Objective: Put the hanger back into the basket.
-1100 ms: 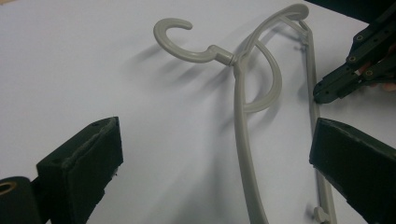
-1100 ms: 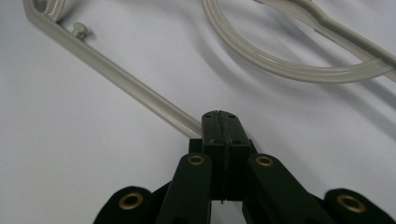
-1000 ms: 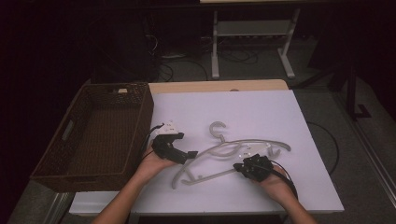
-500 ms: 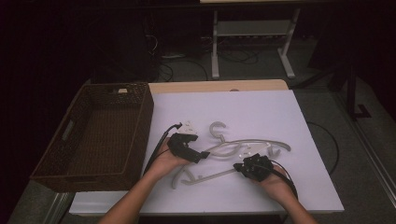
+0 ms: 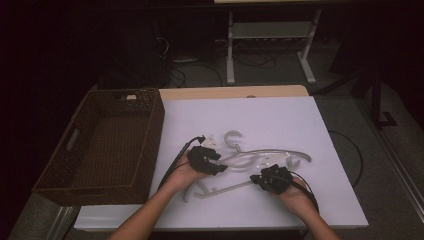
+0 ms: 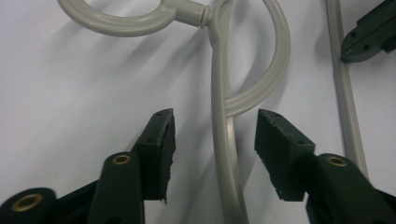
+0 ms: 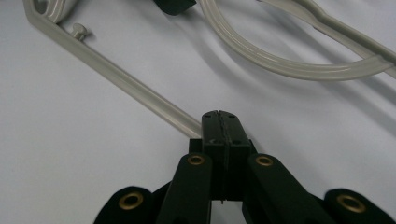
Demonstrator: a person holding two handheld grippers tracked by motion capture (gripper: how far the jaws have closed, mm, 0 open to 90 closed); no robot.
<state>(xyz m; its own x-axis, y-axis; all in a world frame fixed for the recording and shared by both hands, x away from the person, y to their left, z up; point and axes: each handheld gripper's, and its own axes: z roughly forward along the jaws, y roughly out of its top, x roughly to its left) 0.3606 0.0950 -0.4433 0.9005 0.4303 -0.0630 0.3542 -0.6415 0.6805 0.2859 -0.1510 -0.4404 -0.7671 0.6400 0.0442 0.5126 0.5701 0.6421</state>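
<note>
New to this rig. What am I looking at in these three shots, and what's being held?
There is no robot here: a person holds a two-jaw gripper in each hand. The high view looks down on a white table, forearms entering from the bottom. The other two pictures come from cameras riding on the grippers, looking along their black jaws.

On the table lie pale plastic hangers; a brown wicker basket sits at the left.

The left gripper is open, jaws either side of a hanger's curved arm, not pinching it. The right gripper is closed; a hanger's straight bar ends at its jaws, apparently pinched.
</note>
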